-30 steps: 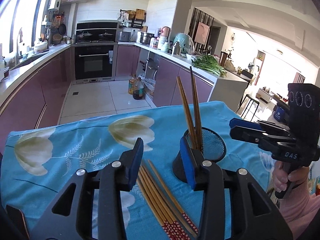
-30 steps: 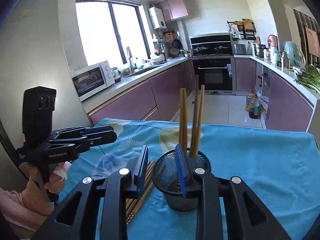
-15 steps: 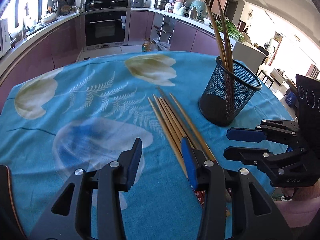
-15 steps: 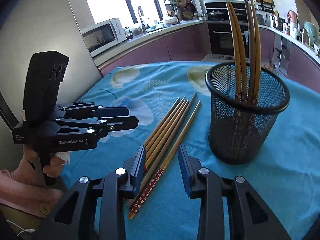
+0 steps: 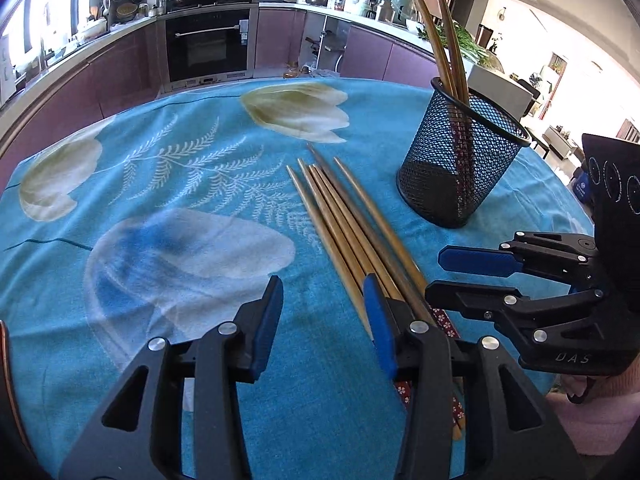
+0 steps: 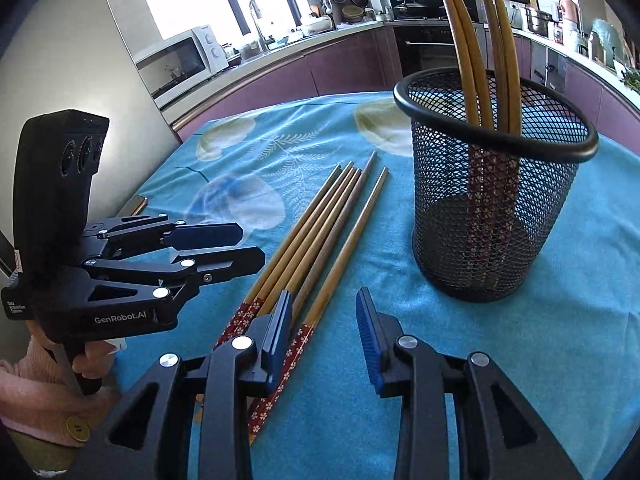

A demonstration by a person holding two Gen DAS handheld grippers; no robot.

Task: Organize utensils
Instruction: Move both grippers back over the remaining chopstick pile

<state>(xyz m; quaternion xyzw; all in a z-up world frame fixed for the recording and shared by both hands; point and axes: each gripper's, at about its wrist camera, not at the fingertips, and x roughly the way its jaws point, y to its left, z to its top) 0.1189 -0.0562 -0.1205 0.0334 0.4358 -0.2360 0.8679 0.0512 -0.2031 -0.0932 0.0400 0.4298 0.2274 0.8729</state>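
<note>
Both grippers, the left gripper [image 5: 322, 312] and the right gripper [image 6: 323, 322], hang open and hold nothing. The loose chopsticks [image 5: 344, 228] lie together on the blue cloth [image 5: 160, 208], beside the black mesh cup [image 6: 492, 208], which holds more.

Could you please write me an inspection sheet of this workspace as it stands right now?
Surface: blue floral tablecloth, flat.
Job's things: five loose chopsticks lying side by side on the cloth; black mesh holder upright, apart from them, with four chopsticks standing inside.
Clutter: a flat object at the cloth's edge, too small to identify.
Grippers: left gripper open, empty; right gripper open, one patterned chopstick end between its fingers, not pinched.
Cables: nothing seen.
Surroundings: kitchen with oven, microwave.
</note>
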